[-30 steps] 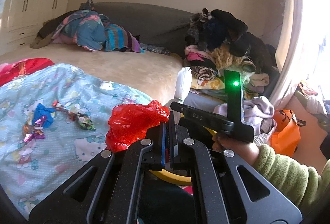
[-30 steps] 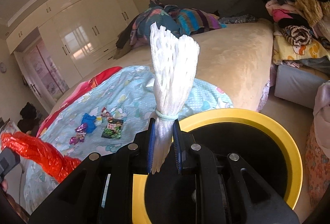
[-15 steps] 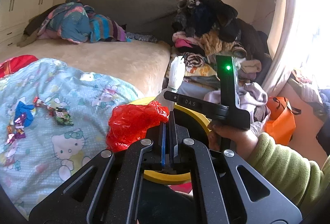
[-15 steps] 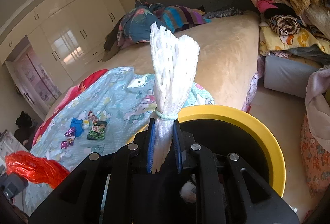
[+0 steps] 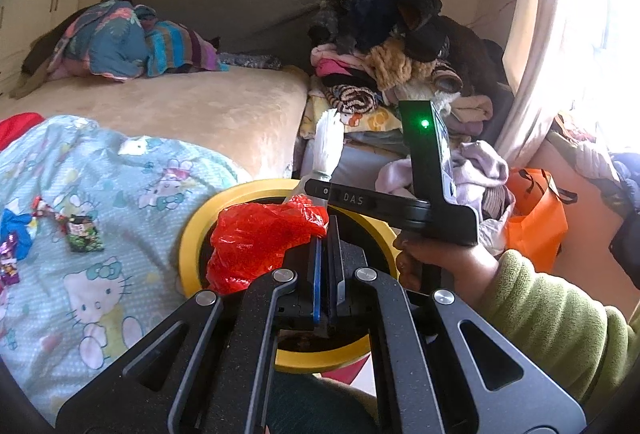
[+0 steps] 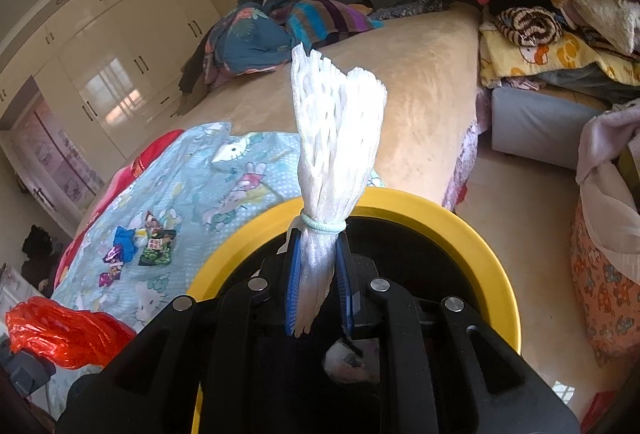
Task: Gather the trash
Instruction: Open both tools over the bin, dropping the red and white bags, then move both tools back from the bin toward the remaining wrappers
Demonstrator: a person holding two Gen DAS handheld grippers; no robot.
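My left gripper is shut on a crumpled red plastic bag and holds it over the yellow-rimmed trash bin. My right gripper is shut on a white foam net sleeve tied with a pale elastic band, also above the bin's rim. The sleeve and right gripper body show in the left wrist view; the red bag shows at the lower left of the right wrist view. Several candy wrappers lie on the Hello Kitty blanket.
The bin stands on the floor against the bed. A clothes pile sits on a grey box beyond the bin. An orange bag stands at the right by the curtain. White wardrobes line the far wall.
Both grippers have moved toward and over the yellow bin with their loads. The bin's opening now fills more of both views. Neither grip has changed.
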